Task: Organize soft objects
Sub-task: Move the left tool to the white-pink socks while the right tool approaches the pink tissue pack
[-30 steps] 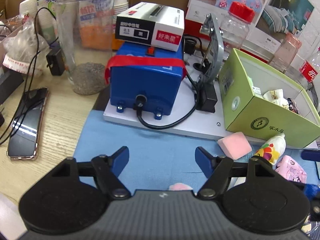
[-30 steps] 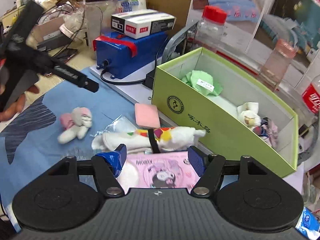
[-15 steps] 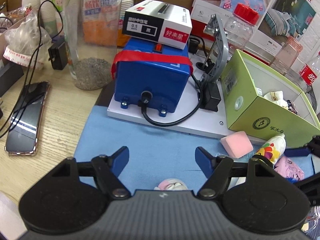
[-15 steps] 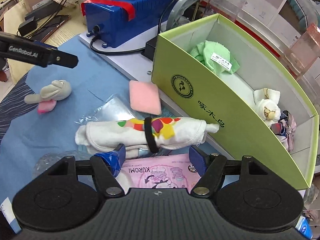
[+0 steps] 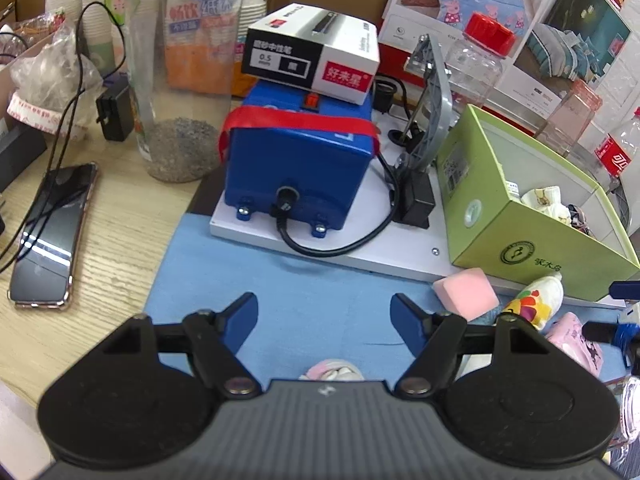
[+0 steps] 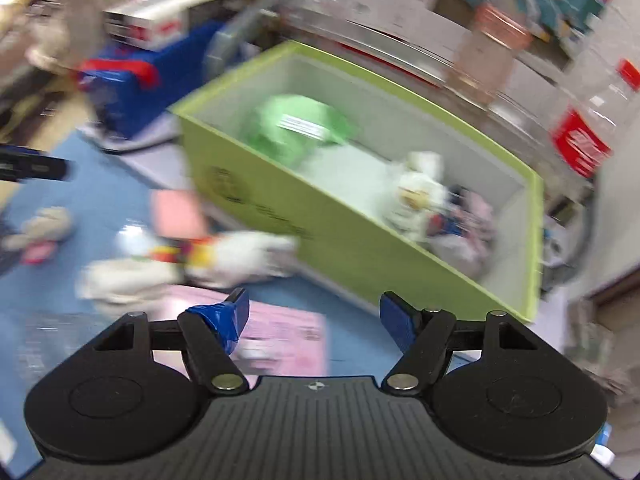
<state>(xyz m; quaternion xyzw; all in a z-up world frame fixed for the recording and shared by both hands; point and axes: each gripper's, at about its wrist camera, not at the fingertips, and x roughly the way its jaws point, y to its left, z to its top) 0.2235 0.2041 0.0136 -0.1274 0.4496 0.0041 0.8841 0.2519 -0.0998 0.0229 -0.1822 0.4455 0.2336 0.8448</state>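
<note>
A green box (image 6: 360, 236) holds a green cloth (image 6: 296, 128) and small plush toys (image 6: 420, 196); it also shows in the left wrist view (image 5: 532, 236). On the blue mat (image 5: 320, 296) lie a pink sponge (image 5: 466, 294), a rolled colourful cloth (image 6: 208, 256), a pink Kuromi pack (image 6: 280, 336) and a small plush (image 5: 332, 370) just below my left gripper (image 5: 324, 316). My left gripper is open and empty. My right gripper (image 6: 314, 316) is open and empty above the pink pack. The right wrist view is blurred.
A blue machine (image 5: 300, 160) with a pen box (image 5: 312, 60) on top stands on a white board. A clear jar (image 5: 180, 76), a phone (image 5: 52, 236), cables and bottles (image 5: 476, 64) crowd the wooden table behind and left.
My right gripper has swung right, toward the green box, and its view is now blurred. My left gripper has eased forward; the small plush shows more below it.
</note>
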